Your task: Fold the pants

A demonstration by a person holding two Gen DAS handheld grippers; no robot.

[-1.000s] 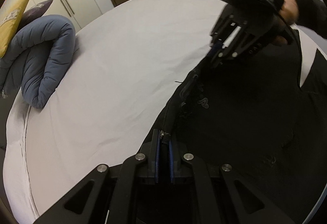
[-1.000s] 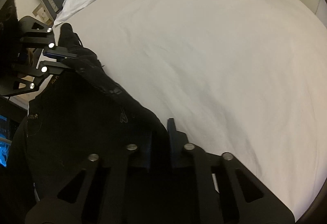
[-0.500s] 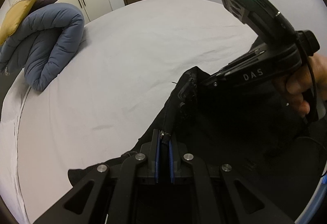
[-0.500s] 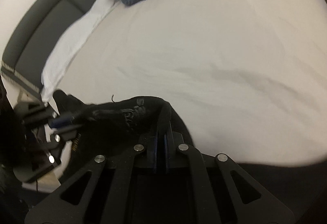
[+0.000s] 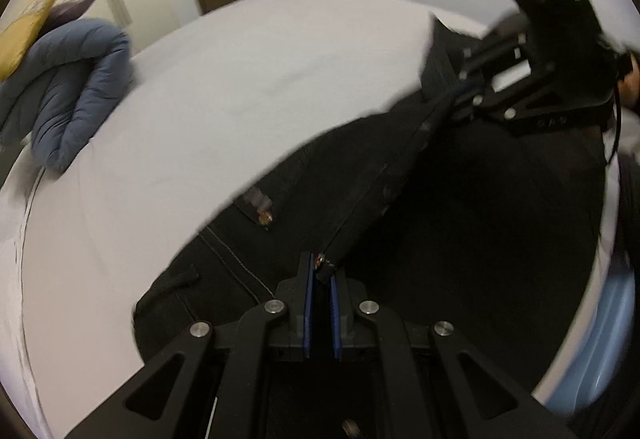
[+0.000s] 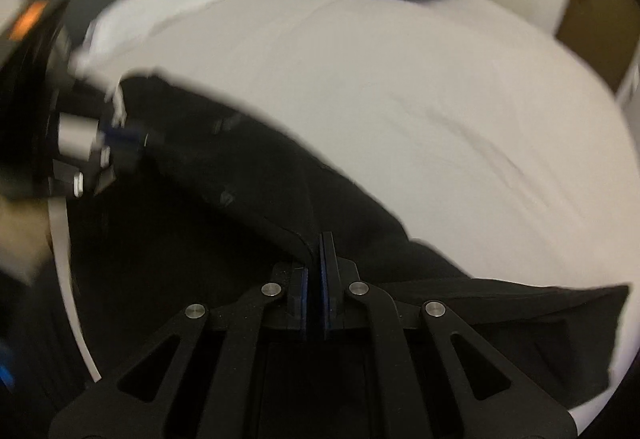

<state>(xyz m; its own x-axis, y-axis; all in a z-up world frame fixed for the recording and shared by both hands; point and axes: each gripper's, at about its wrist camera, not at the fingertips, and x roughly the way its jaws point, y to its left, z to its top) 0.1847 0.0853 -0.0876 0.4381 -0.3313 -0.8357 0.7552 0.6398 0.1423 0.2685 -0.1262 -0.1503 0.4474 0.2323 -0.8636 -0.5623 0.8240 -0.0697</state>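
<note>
Bed (image 5: 248, 79) with white sheet serves as folding surface; black pants (image 5: 304, 199) lie partly draped on it, top edge lifted and stretched taut between my two claws, presumably to square the garment before laying a fold. Rolled blue duvet (image 5: 68, 91) sits well apart at the far side. Both claws pitch steeply downward. My left gripper (image 5: 320, 271) is clamped on the waistband by the rivet; my right gripper (image 6: 314, 259) is pinched tight on the edge farther along.

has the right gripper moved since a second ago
Yes. In the left wrist view the right gripper, shut on the black pants, now reaches further across the white bed and the pants cover more of the sheet.
</note>
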